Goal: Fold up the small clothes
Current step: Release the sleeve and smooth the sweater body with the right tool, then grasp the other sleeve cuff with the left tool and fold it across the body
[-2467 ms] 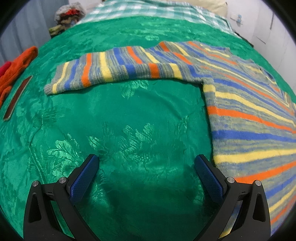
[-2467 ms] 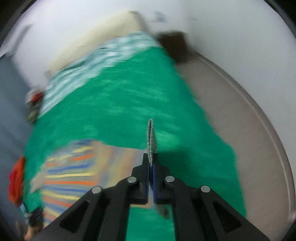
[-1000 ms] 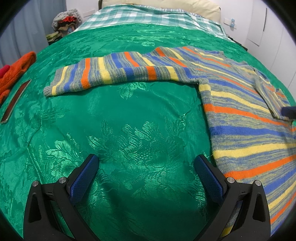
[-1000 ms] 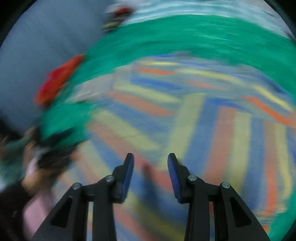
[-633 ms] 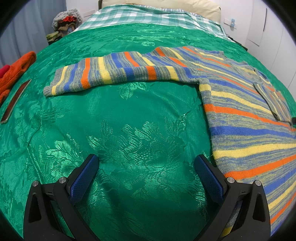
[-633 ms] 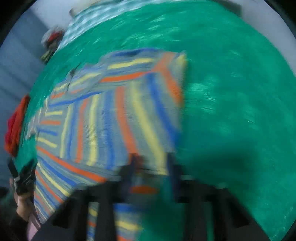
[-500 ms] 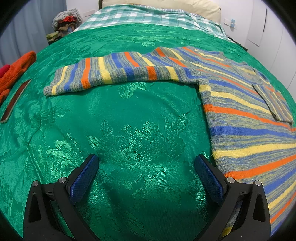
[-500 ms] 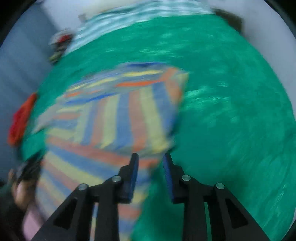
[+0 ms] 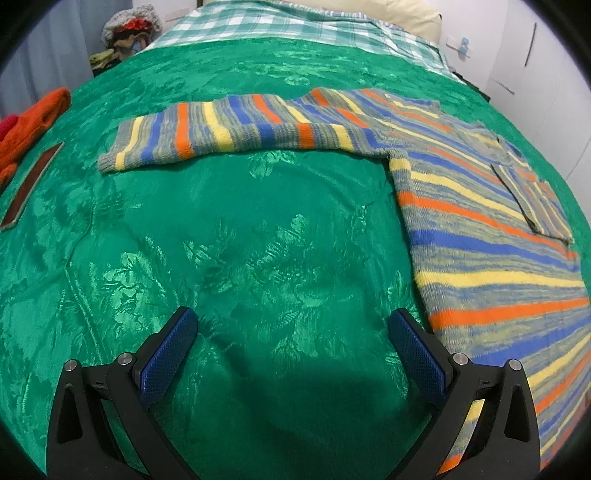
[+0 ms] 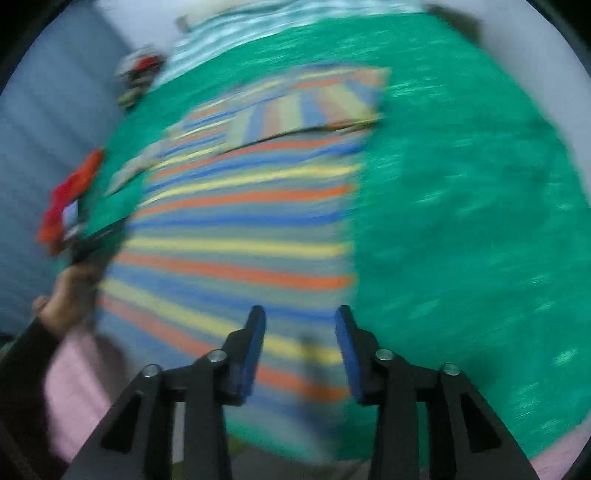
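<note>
A striped knit sweater point(image 9: 476, 236) in blue, yellow, orange and grey lies flat on the green bedspread point(image 9: 258, 240). Its left sleeve point(image 9: 221, 133) stretches out to the left. Its right sleeve point(image 9: 532, 199) is folded across the body. My left gripper point(image 9: 291, 332) is open and empty, low over bare bedspread left of the sweater's hem. In the blurred right wrist view my right gripper point(image 10: 299, 325) is open and empty above the sweater point(image 10: 240, 229) near its bottom right edge, with the folded sleeve point(image 10: 306, 107) beyond.
An orange-red garment point(image 9: 29, 125) and a dark flat strip point(image 9: 29, 184) lie at the left edge of the bed. A checked sheet point(image 9: 295, 22) and pillow lie at the head. A pile of clothes point(image 9: 125, 33) sits at the far left. White wall and floor lie to the right.
My right gripper carried the right sleeve across the body, let it go, opened, and swung back toward the hem. My left gripper has stayed still and open.
</note>
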A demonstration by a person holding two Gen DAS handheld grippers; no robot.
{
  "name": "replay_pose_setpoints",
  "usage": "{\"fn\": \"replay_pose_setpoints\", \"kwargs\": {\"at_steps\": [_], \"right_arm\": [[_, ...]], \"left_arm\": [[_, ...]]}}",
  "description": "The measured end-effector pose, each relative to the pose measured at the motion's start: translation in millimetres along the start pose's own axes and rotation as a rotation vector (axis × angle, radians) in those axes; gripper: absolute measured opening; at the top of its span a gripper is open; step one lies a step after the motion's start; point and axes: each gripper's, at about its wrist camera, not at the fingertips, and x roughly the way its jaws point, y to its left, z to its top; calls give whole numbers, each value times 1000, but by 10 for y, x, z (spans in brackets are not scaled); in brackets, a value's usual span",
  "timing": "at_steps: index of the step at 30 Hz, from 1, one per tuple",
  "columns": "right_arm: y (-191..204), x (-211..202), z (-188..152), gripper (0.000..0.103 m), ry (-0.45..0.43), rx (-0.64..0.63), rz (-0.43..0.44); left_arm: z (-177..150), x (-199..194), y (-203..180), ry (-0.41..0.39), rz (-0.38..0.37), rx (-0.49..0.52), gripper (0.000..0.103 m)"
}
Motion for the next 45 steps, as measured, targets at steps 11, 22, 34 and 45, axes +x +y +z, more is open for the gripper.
{"fn": "replay_pose_setpoints", "kwargs": {"at_steps": [11,22,34,45], "right_arm": [[253,147,-300,66,-43,-7,-161],[405,366,-279,66,-9,15,-123],[316,274,-316,66,-81,44,-37],[68,136,-409,66,-134,129,-17]], "left_arm": [[646,-317,1292,-108,-63,-440,102],[1338,15,1247,-136,-236,-487,3],[1727,-833,-1852,-243,-385,209,34],[1168,-252,-1257,-92,-401,-88,79]]}}
